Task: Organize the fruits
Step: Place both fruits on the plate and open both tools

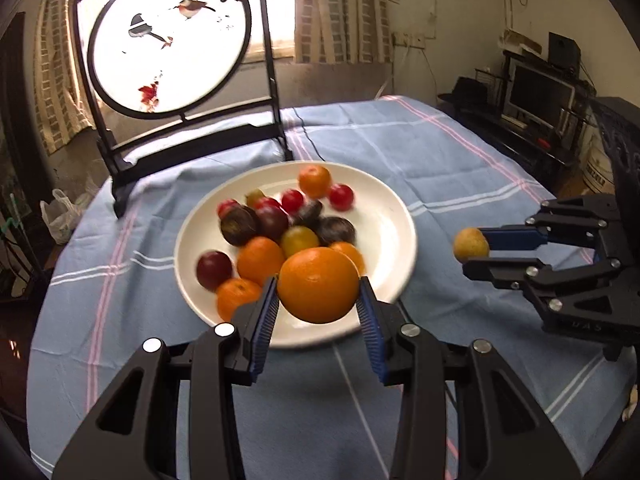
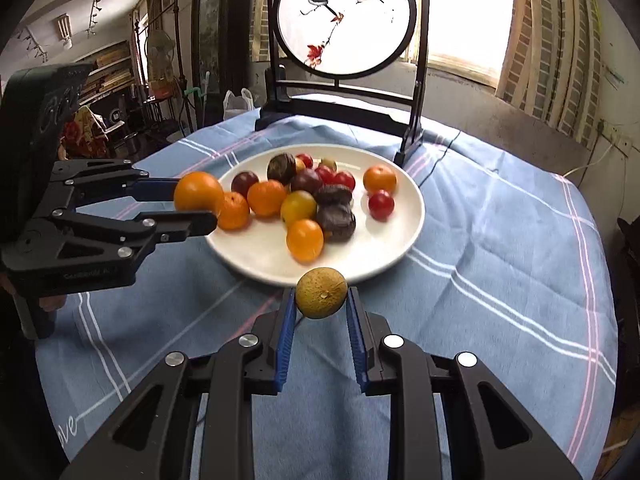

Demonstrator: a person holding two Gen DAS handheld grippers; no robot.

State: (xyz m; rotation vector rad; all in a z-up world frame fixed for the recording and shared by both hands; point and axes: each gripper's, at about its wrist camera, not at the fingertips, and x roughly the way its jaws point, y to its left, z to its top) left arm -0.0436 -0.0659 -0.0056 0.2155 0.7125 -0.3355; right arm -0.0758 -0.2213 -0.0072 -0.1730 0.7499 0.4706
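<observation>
On the blue checked tablecloth [image 1: 400,152], left tool [image 1: 319,312] clamps an orange [image 1: 318,284], right tool [image 2: 321,308] a brown fruit [image 2: 321,293].

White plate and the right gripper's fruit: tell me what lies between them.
Only bare blue tablecloth. In the left wrist view the brownish-yellow fruit in the right gripper hangs beside the white plate, with nothing between them.

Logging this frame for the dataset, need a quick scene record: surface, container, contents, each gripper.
surface: blue checked tablecloth
container: white plate, centre of the table
contents: small oranges, red, dark and yellow fruits
left gripper: shut on a large orange, held above the plate's near rim
right gripper: shut on a small brown-yellow fruit, off the plate
background: round bird screen behind the plate
</observation>
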